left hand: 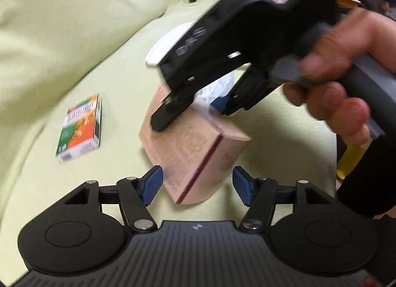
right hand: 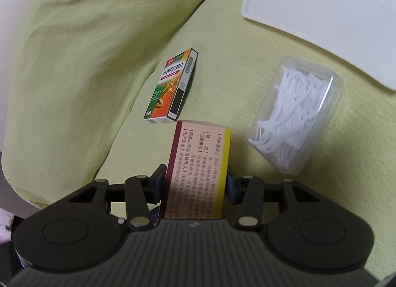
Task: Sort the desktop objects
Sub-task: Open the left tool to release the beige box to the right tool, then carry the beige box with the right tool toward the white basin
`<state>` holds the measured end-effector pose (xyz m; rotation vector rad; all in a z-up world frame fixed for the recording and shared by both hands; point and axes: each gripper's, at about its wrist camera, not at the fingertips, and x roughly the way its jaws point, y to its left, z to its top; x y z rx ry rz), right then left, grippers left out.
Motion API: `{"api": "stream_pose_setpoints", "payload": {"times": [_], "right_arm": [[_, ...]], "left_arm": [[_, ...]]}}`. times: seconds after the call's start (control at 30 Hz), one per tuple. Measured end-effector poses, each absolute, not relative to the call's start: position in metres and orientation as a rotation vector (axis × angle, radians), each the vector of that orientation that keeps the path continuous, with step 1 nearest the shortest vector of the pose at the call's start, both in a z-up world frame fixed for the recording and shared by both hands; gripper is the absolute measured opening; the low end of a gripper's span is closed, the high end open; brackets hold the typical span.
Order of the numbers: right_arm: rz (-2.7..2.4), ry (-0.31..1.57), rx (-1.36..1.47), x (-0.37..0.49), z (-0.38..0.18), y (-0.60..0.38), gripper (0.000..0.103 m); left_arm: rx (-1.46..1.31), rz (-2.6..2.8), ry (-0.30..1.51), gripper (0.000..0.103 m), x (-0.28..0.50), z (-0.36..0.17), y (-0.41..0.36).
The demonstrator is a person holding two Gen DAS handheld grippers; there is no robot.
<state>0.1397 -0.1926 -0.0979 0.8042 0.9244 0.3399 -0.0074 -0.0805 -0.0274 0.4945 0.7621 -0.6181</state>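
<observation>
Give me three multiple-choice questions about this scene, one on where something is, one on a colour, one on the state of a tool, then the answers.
1. Where does the green and orange box lie?
A. On the white tray
B. On the yellow-green cloth, left of the pink box
C. Inside the clear case

2. What colour are the items in the clear case?
A. White
B. Red
C. Black

3. What is the right tool doing?
A. Hanging open
B. Gripping the clear case
C. Shut on the pink box

Answers: 1 B, it rests on the cloth apart from the white tray. 2 A, white pieces fill it. 3 C, both fingers press the box's sides.
</observation>
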Motion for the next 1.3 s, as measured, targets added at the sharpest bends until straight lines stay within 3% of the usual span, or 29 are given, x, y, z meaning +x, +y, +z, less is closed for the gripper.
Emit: {"api": "stream_pose_setpoints", "payload": {"times": [0.8, 1.3], "right_arm": [[0.354, 0.915, 0.627, 0.123, -0.082, -0.185, 0.043], [0.251, 0.702, 0.423, 0.038, -0.036, -0.2, 0.043]], "left_arm": [[0.41, -0.76, 0.815, 0.065, 0.025, -0.051, -0.072], [0.517, -0.893, 0.725, 0.062, 0.0, -0.031, -0.114]]}}
